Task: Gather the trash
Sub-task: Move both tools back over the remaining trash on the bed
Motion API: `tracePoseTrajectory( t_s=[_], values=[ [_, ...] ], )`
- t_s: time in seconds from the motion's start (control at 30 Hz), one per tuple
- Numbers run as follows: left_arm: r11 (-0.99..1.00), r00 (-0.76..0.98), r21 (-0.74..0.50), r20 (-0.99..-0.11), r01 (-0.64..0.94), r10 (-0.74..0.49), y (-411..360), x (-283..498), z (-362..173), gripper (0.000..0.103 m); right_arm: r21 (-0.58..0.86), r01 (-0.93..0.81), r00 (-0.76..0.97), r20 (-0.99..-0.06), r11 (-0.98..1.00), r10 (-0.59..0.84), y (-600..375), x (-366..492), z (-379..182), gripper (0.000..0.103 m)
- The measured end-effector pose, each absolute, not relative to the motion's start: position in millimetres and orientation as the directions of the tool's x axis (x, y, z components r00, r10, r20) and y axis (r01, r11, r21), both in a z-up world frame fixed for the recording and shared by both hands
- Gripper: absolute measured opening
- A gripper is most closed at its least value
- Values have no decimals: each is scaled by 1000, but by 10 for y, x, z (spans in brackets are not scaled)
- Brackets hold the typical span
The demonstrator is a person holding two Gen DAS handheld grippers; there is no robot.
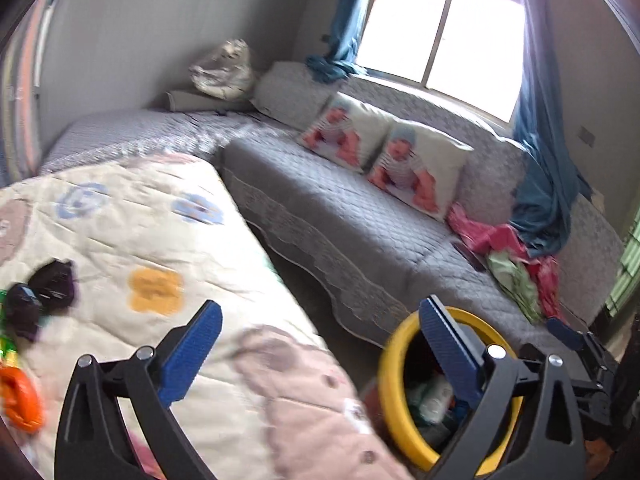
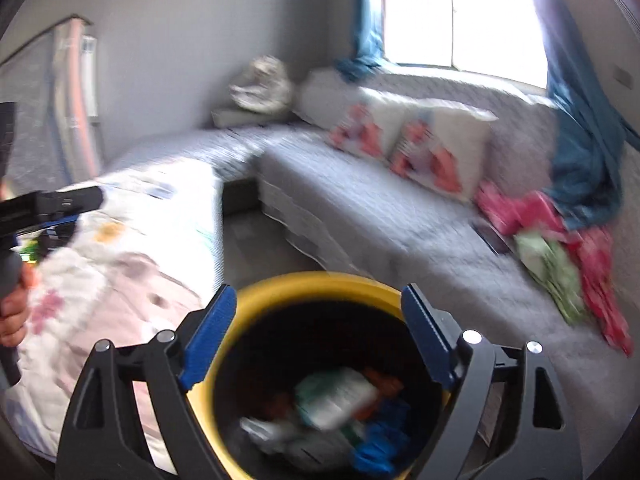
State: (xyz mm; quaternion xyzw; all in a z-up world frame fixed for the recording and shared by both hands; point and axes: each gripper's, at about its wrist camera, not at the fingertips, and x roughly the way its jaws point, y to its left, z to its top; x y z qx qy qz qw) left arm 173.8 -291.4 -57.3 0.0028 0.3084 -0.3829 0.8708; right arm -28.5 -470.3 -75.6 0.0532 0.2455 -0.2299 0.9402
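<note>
A yellow-rimmed trash bin [image 2: 320, 284] stands on the floor beside the bed; it holds a white-green wrapper [image 2: 336, 400] and blue scraps. My right gripper [image 2: 316, 312] is open and empty right above the bin's mouth. My left gripper [image 1: 320, 324] is open and empty over the bed's edge, with the bin [image 1: 390, 384] to its right. Dark purple and black wrappers [image 1: 40, 292] and orange and green bits [image 1: 18, 400] lie on the floral quilt at far left. The right gripper also shows in the left wrist view [image 1: 572, 340].
A floral quilt [image 1: 160, 240] covers the bed. A grey sofa [image 1: 360, 216] with two baby-print pillows [image 1: 384, 152] and a heap of pink and green clothes [image 1: 516, 264] runs under the window. A narrow floor strip separates bed and sofa.
</note>
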Motion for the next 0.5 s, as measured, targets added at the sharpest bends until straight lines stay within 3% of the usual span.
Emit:
tracePoseTrajectory(
  t_s=[0.2, 0.5],
  values=[
    [810, 655, -194, -500, 553, -567, -2055, 2117, -337, 95, 34, 223, 884, -429, 974, -187, -4080, 339, -519, 89],
    [936, 777, -131, -526, 327, -346, -550, 2536, -366, 95, 51, -154, 864, -478, 987, 160, -2809, 1301, -539, 89]
  ],
)
